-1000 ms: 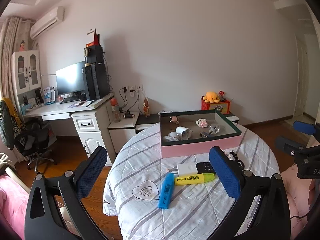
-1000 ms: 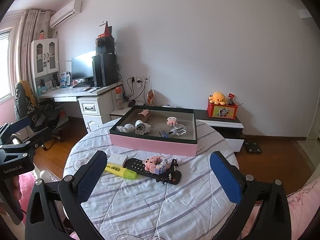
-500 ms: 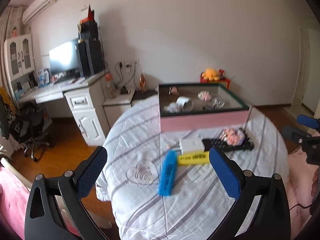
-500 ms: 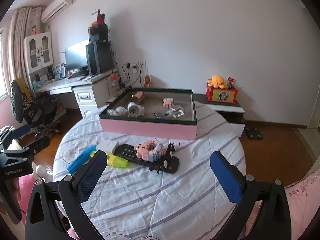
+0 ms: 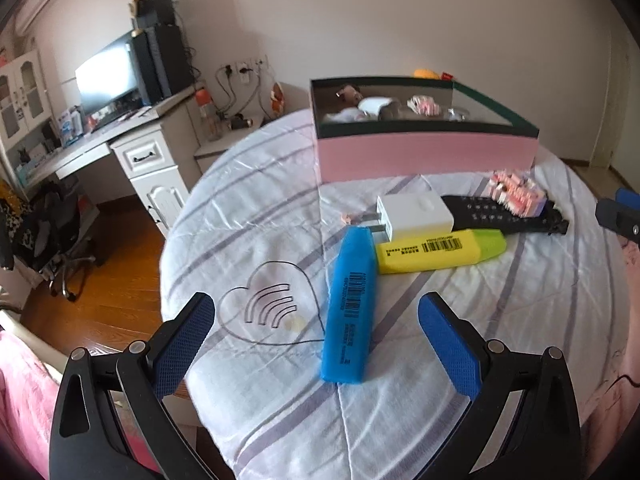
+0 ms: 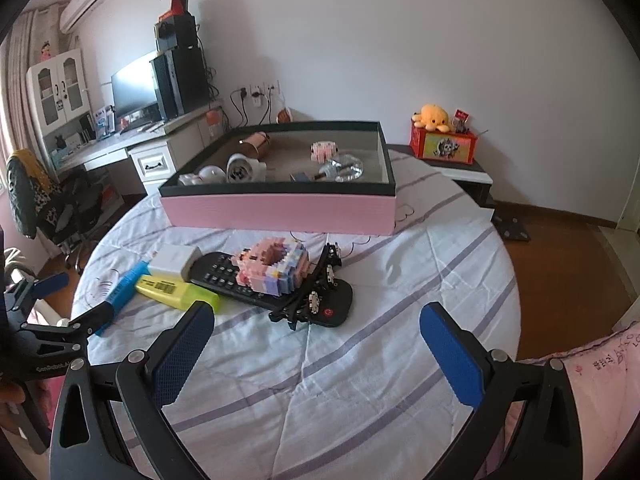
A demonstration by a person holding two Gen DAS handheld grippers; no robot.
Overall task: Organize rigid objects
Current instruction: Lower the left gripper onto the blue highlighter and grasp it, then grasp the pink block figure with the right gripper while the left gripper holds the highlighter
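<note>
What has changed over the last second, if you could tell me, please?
Both open grippers have come closer to the table: the left gripper now lines up on the blue highlighter, the right gripper nears the remote. Nothing was grasped; the objects kept their places.
</note>
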